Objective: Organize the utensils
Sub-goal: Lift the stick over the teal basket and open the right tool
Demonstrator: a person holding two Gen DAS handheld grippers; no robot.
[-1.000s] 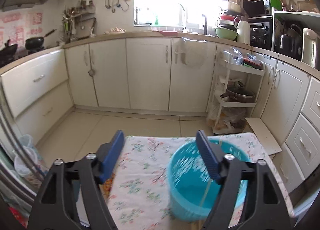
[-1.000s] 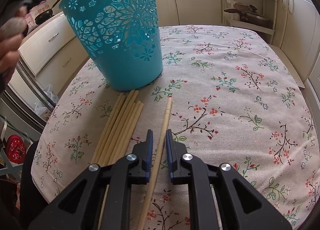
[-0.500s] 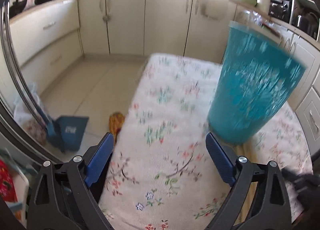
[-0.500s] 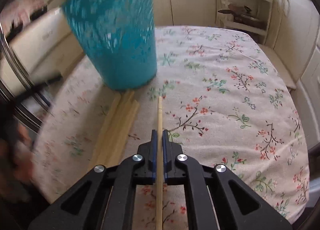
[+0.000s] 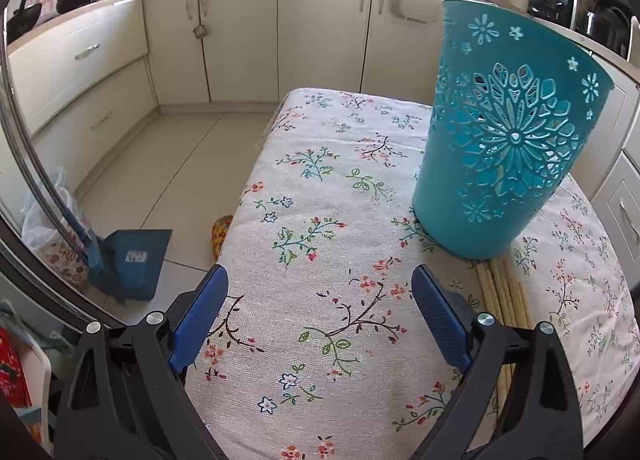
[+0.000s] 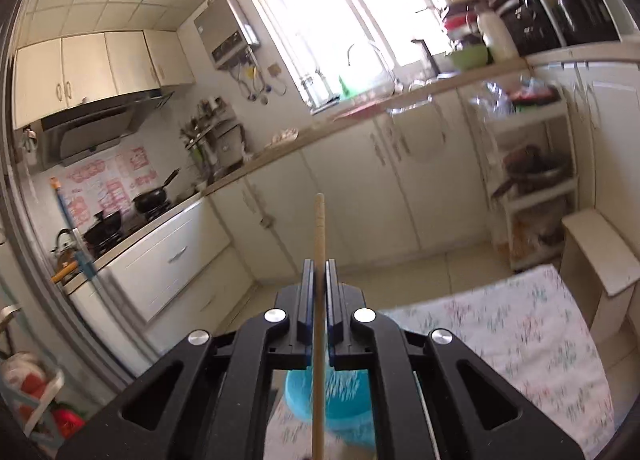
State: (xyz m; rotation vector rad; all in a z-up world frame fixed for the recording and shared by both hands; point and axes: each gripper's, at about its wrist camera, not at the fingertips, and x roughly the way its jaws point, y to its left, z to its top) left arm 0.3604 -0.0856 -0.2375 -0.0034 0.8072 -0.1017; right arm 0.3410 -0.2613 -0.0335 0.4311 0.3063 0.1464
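- A sunlit kitchen with cream cabinets [image 5: 320, 31]; our table [image 5: 320, 187] wears a flowered cloth.
- Our left tongs [image 5: 316, 300] hang wide apart and hold nothing, above the cloth near its left edge.
- Our right tongs [image 6: 319, 284] pinch a single chopstick [image 6: 319, 244], raised over the teal basket [image 5: 504, 147].
- More chopsticks [image 5: 504, 296] lie bundled on the cloth, their far ends touching the basket's base.

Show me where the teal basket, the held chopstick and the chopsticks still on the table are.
teal basket [image 5: 504, 147]: left wrist view, on its patterned side wall.
held chopstick [image 6: 319, 227]: right wrist view, on the shaft beyond the jaws.
chopsticks on the table [image 5: 505, 292]: left wrist view, on the bundle's middle.
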